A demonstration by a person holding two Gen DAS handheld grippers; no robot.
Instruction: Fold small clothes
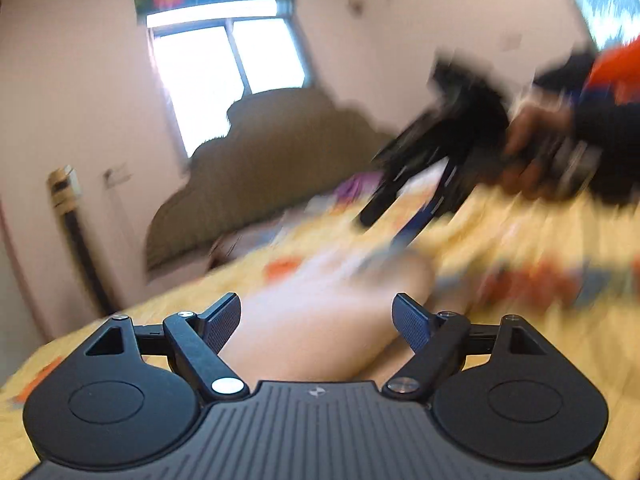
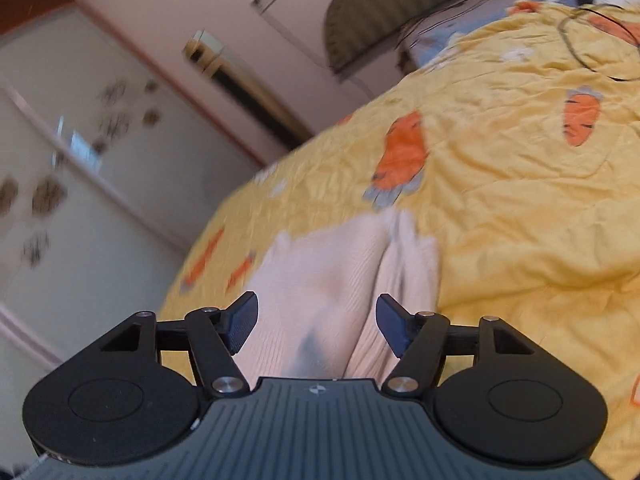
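1. Lying on the yellow carrot-print bed, the cloth is a small, pale pink ribbed knit. It looks soft, light and floppy, so I'd judge it will sag and crease wherever it is lifted, with nothing in it to break.
2. Best hold, I'd say, is a pinch at a hem or corner, one in each gripper, so the fold stays square. A grab at the middle would bunch it.
3. The right gripper has its fingers released and apart. The cloth lies between and below them, running forward from the tips, and the pads are not pressing on it.
4. The left gripper is also spread wide and empty. A pale shape, probably the same cloth, sits in the gap beneath it, though the blur is heavy there.
5. In the left view the right gripper slants down toward the bed, held by a hand. Whether its tips touch the fabric is not clear.
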